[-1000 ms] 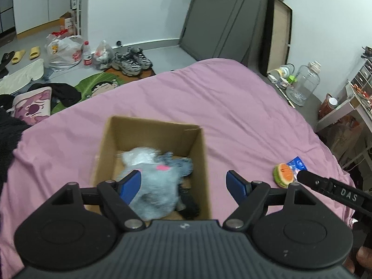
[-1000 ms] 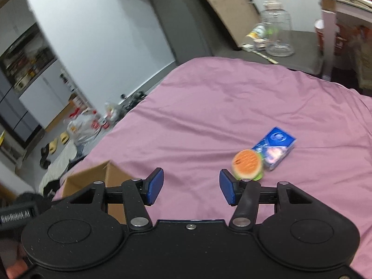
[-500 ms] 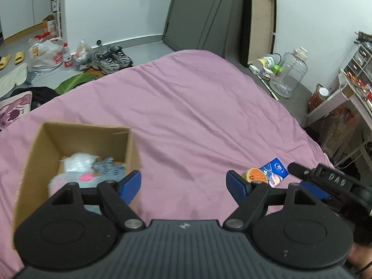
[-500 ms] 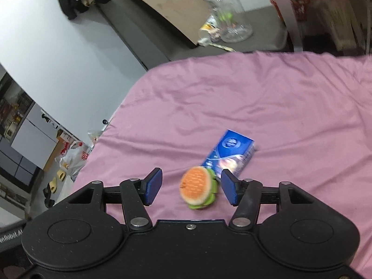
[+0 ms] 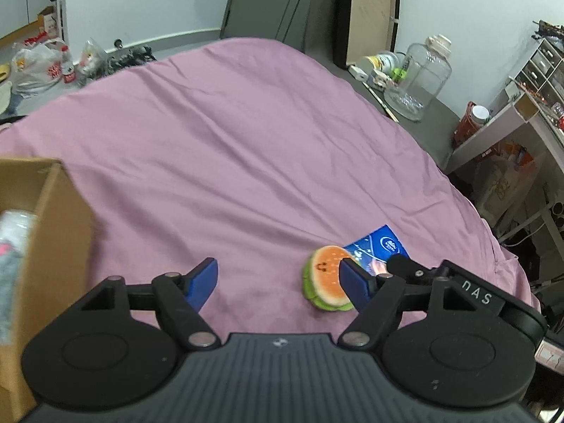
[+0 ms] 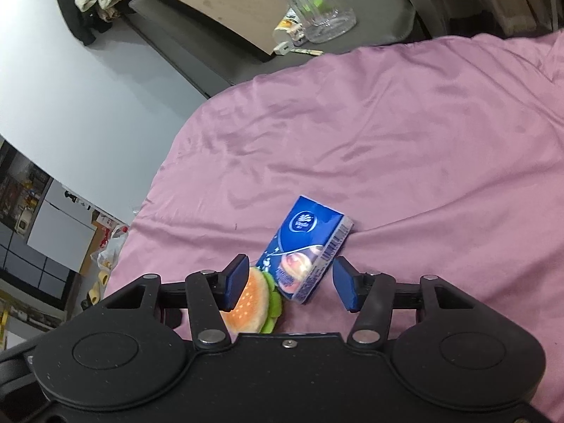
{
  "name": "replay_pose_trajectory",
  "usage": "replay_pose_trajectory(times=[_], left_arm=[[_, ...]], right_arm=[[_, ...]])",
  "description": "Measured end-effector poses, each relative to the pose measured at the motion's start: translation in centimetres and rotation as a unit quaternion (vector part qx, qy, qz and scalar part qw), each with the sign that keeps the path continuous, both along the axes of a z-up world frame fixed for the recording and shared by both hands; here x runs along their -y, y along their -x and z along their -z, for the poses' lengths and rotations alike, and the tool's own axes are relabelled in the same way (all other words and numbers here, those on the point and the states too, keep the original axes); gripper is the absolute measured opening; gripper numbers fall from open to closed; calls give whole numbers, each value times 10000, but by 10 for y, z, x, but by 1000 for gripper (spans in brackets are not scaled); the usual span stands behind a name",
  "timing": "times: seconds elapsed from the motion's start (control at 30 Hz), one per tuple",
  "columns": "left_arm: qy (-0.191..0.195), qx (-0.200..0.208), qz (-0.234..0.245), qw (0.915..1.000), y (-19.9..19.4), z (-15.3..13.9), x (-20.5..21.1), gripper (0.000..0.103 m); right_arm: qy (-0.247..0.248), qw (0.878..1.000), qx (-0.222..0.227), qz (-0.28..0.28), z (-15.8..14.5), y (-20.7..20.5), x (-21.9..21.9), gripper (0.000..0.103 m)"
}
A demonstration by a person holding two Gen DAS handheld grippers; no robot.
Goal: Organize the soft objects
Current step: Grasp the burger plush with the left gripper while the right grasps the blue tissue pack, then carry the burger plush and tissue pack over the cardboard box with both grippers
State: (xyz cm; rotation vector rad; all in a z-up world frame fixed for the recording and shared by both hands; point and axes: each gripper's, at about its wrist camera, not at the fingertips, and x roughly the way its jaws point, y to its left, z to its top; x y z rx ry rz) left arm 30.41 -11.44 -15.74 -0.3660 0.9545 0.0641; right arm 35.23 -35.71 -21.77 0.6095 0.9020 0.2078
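Note:
A plush hamburger (image 5: 326, 282) (image 6: 252, 305) lies on the pink bedspread (image 5: 229, 141) beside a blue tissue pack (image 5: 377, 248) (image 6: 305, 246). My right gripper (image 6: 289, 285) is open and low over both; the near end of the tissue pack lies between its fingers, the burger by its left finger. It also shows in the left wrist view (image 5: 423, 275). My left gripper (image 5: 278, 283) is open and empty, left of the burger. A cardboard box (image 5: 53, 229) at the left edge holds a grey plush toy (image 5: 10, 246).
Beyond the bed's far right edge stand a glass jar (image 5: 419, 77), small bottles and a leaning board (image 5: 370, 14). Shelves and bags (image 5: 511, 176) crowd the right side. Plastic bags and shoes (image 5: 42, 67) lie on the floor at the far left.
My left gripper has swung right, away from the box toward the burger. My right gripper has moved forward and down, so the tissue pack now sits between its fingers.

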Motion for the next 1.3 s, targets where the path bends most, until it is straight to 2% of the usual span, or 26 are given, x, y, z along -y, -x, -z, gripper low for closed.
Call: replay_pose_trajectory(times=[0.33,0.4,0.57,0.67,0.77,0.8,0.9,1.07,1.13,1.2,1.3], left_arm=[[310,-262,43,9992,-24,35,24,60],[383,-325,58,9987,-28,42,28,53],[570,-413,24,9975,-36,56,33,51],[657,-390,15,9971,-39,61,34,49],[762,-368,96,9964,-41,65,34,31],[779,-367,85,9962,-41,65,34,29],[883,-324,56,9956,-40,64,29,24],[880,-328,4,9956,-38,60,19,23],[834,-312,-4,9960,-36,57,14,23],[785,-307,-23,9964,-36,55,10,23],[760,-298,-81,9966,-31,50,3,23]], right_arm=[[-229,9995,-152,151,18,-10,12,53],[-273,9994,-148,147,20,-11,13,53],[-387,9989,-200,165,26,-14,15,53],[-428,9987,-197,173,29,-17,13,53],[-459,9986,-180,184,31,-21,11,53],[-471,9985,-177,195,32,-22,10,53],[-527,9982,-183,230,35,-26,7,53],[-682,9970,-172,311,42,-32,3,53],[-784,9960,-183,392,44,-32,5,51],[-783,9955,-216,491,47,-33,6,38],[-791,9950,-226,565,48,-31,8,29]])
